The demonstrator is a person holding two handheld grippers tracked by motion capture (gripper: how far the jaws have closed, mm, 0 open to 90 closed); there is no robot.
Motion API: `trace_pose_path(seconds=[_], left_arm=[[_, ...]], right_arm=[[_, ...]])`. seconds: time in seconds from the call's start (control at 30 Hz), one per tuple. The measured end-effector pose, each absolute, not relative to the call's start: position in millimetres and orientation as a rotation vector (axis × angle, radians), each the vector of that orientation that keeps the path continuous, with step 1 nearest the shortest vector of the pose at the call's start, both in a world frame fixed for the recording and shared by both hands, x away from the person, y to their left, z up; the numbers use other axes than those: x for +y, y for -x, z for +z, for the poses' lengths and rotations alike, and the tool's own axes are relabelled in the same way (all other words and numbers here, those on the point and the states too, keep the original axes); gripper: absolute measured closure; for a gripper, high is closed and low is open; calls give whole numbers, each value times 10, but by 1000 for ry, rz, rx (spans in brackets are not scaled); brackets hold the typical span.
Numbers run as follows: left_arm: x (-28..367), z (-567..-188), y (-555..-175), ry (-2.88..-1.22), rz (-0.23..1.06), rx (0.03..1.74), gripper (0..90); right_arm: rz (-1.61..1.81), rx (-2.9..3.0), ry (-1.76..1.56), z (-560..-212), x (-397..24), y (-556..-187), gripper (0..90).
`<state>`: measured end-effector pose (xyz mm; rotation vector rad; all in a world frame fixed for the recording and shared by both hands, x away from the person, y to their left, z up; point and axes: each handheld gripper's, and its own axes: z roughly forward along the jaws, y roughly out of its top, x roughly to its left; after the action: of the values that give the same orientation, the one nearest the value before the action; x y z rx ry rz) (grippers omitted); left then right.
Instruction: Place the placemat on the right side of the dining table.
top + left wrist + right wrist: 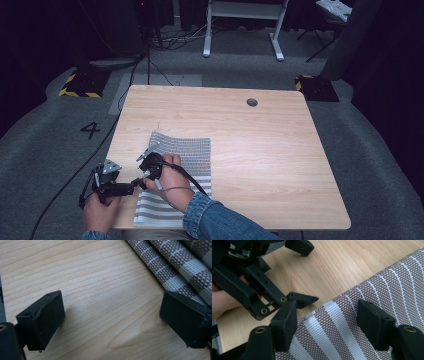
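Note:
A woven placemat (192, 150) with brown-grey and white stripes lies at the front left of the wooden table (260, 145). My right gripper (146, 174) hovers over the mat's left edge. In the right gripper view its jaws (328, 325) stand apart above the striped weave (387, 285), pinching nothing. My left gripper (131, 186) sits just left of the mat near the table's front edge. Its jaws (112, 317) are open over bare wood, with the mat's edge (175, 262) next to the right jaw. The left gripper (305, 273) also appears close by in the right gripper view.
A round cable hole (252, 102) is in the table's far side. Cables run over the grey floor at left (75, 170). A white desk frame (245, 30) stands beyond the table. Bare wood spans the table's middle and right.

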<state>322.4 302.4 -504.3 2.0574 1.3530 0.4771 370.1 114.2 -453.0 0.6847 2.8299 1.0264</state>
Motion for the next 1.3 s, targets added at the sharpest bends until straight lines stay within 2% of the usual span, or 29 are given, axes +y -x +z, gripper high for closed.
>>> trace_pose_path(seconds=[0.03,0.23,0.37,0.4,0.53,0.7,0.97,1.0,1.07,1.1,1.2,1.3], left_arm=[[3025,-5043,-3225,-2058,480,1352,61],[3025,-5043,-3225,-2059,480,1352,61],[3025,-5042,-3224,-2059,478,1352,60],[3025,-5042,-3225,-2060,478,1351,60],[3024,-5043,-3225,-2058,479,1352,60],[3023,-5043,-3224,-2057,478,1353,61],[3024,-5044,-3227,-2056,481,1350,59],[3025,-5043,-3228,-2057,483,1350,59],[3022,-5044,-3228,-2055,479,1352,58],[3022,-5044,-3228,-2055,479,1352,58],[3022,-5044,-3228,-2055,479,1352,58],[3023,-5044,-3228,-2058,480,1351,58]], right_arm=[[1026,2830,-685,-4530,1142,-3701,414],[1076,2904,-733,-4628,1115,-3741,567],[1086,2942,-735,-4666,1113,-3757,711],[1088,2949,-736,-4675,1115,-3756,776],[1048,2955,-698,-4658,1085,-3753,872],[1064,2939,-649,-4453,946,-3763,886],[1106,2849,-615,-3915,441,-3801,887],[1118,2817,-613,-3754,268,-3807,886],[1125,2794,-606,-3677,177,-3816,887],[1120,2763,-607,-3522,-3,-3822,888],[1121,2728,-617,-3375,-185,-3832,889],[1136,2652,-666,-3115,-544,-3870,890]])
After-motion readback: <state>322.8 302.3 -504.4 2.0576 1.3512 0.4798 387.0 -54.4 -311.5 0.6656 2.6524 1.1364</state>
